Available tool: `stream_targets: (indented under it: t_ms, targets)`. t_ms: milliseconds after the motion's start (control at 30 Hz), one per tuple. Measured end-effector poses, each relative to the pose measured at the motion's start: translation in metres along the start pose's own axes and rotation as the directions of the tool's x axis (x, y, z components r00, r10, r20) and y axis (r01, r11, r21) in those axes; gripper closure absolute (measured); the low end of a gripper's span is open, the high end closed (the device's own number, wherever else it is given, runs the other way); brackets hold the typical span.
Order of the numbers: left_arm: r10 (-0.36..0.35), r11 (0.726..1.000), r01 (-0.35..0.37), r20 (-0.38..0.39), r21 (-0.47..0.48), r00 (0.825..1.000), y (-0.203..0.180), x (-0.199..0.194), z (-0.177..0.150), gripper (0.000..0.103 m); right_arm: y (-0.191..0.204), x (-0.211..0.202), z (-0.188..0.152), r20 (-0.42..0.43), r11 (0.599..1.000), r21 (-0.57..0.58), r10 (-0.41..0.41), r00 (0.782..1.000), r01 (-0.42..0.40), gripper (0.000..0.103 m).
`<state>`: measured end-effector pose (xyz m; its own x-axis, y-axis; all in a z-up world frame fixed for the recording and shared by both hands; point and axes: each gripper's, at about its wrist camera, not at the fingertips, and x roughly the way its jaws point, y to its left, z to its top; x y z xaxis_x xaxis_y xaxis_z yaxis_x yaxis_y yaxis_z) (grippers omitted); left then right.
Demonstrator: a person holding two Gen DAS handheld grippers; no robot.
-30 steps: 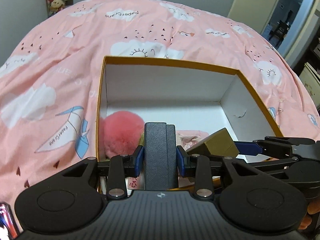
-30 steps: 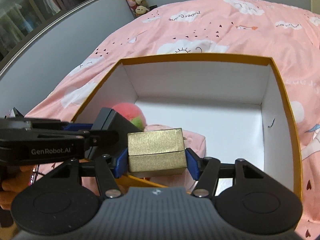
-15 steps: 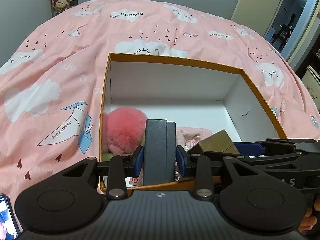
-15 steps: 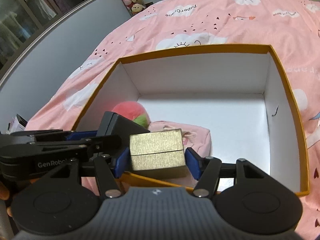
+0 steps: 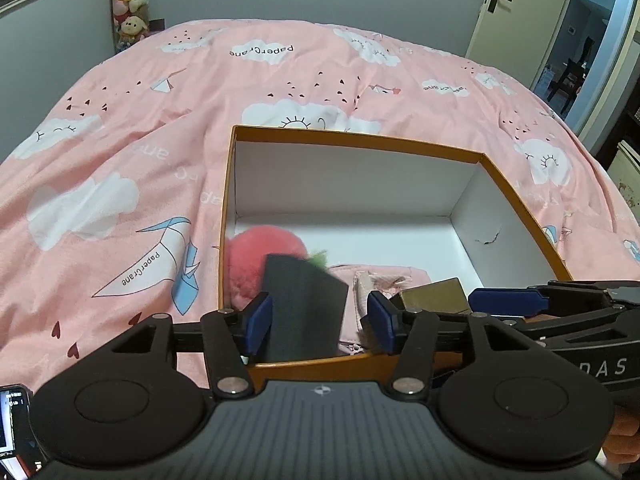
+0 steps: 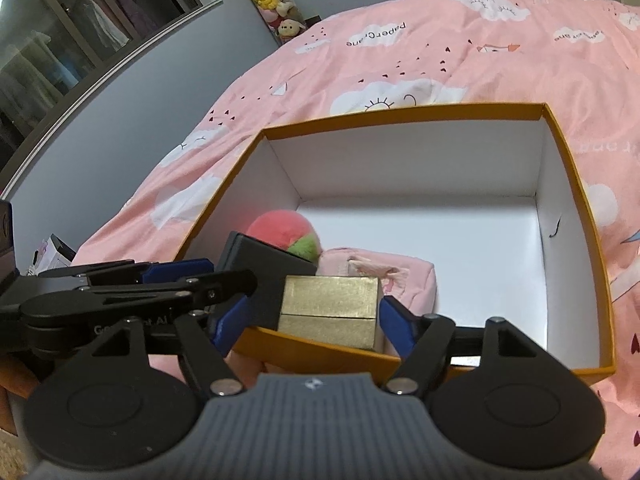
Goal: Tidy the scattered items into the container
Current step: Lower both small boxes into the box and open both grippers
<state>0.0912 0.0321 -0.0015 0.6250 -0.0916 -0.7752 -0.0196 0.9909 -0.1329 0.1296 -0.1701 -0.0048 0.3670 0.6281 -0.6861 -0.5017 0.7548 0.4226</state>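
Both hand-held grippers' jaws part since earlier | left (image 5: 318,322) frees tilting black case (image 5: 304,312) | right (image 6: 308,326) opening beside gold box (image 6: 330,306) | dropping both into orange box (image 6: 576,184).

From the left wrist, the dark grey case (image 5: 302,308) covers the lower right of the pink plush ball (image 5: 262,268), and its bottom end disappears behind the orange box (image 5: 360,140) rim. The gold box (image 5: 434,300) shows only a corner there, the rest behind the gripper linkage. A phone (image 5: 14,420) is cut off by the bottom-left edge, its screen too small to read. A hand (image 5: 622,440) is cropped at the bottom right. From the right wrist, the pink pouch (image 6: 404,284) sits half hidden behind the gold box, and lettering on the left gripper (image 6: 224,288) is partly covered.
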Motion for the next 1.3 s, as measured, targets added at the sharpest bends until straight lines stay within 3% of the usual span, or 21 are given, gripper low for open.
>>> stream_targets:
  t_ms: [433, 967, 1300]
  targets:
    - [0.03, 0.999, -0.031, 0.063, 0.019, 0.998, -0.007, -0.015, -0.007, 0.034, 0.002, -0.013, -0.006, 0.063, 0.999, -0.016, -0.035, 0.997, 0.036, 0.019]
    - [0.039, 0.998, -0.043, 0.112, 0.034, 0.993, -0.014, -0.027, -0.013, 0.03, 0.004, -0.024, -0.02, 0.13, 0.994, -0.052, -0.092, 0.987, 0.1, 0.015]
    - [0.035, 0.999, -0.04, 0.144, 0.031, 0.989, -0.015, -0.036, -0.016, 0.03, 0.016, -0.038, -0.031, 0.227, 0.979, -0.127, -0.126, 0.966, 0.157, 0.011]
